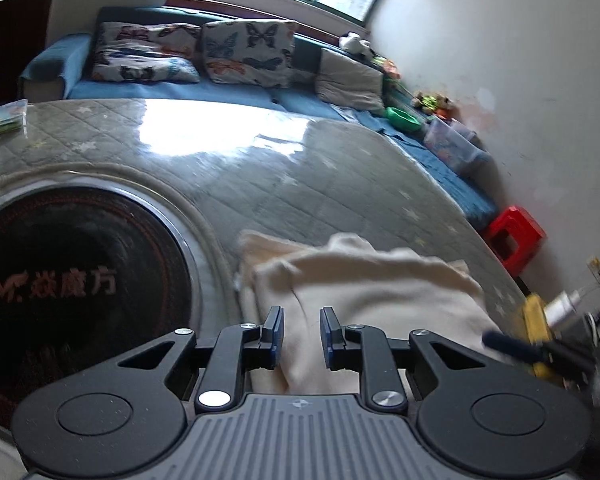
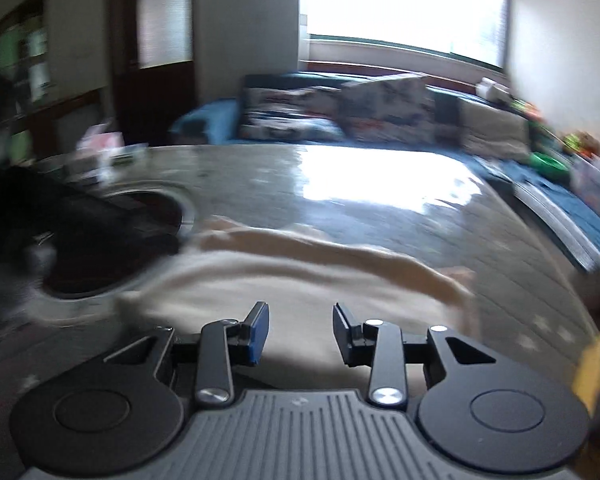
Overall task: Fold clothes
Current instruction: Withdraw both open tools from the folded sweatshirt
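A quilted table cover (image 1: 308,184) lay before a blue sofa (image 1: 172,88) at twelve o'clock; both claws, left gripper (image 1: 301,334) and right gripper (image 2: 300,334), gaped over the blurred cream garment (image 1: 380,292).

Surface: round table (image 1: 300,184) under a grey quilted star-print cover, window glare across it.
Centre: black round cooktop (image 1: 72,280) set into the table.
Right of the cooktop: cream garment (image 1: 364,280), rumpled.
Beyond the cooktop: small boxes (image 1: 6,118) at the table's edge.
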A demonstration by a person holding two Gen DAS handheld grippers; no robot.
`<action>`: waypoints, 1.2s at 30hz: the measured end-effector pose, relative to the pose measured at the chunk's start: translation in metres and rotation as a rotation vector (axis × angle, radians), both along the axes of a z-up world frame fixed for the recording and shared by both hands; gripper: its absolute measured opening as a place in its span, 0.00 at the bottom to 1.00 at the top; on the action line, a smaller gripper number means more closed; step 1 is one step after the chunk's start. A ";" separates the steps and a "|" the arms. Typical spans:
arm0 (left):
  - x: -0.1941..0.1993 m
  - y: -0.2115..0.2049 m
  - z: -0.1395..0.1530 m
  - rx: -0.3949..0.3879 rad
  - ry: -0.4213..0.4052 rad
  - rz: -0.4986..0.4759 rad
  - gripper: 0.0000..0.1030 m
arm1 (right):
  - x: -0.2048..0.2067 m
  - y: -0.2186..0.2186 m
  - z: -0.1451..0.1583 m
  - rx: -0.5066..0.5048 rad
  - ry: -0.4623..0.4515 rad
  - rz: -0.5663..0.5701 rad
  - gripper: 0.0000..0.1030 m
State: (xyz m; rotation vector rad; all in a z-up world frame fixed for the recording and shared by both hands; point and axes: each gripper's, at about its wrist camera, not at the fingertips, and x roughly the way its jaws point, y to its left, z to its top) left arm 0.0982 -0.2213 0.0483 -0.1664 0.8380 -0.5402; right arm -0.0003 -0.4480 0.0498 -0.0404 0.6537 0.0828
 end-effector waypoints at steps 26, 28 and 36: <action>-0.058 0.001 -0.006 0.164 -0.114 -0.059 0.50 | -0.013 -0.014 -0.026 0.010 0.018 -0.107 0.44; -0.061 0.003 -0.007 0.173 -0.119 -0.057 0.53 | -0.016 -0.012 -0.024 0.010 0.011 -0.106 0.48; -0.071 0.013 -0.008 0.178 -0.127 -0.027 0.74 | -0.027 0.000 -0.023 -0.009 0.005 -0.116 0.65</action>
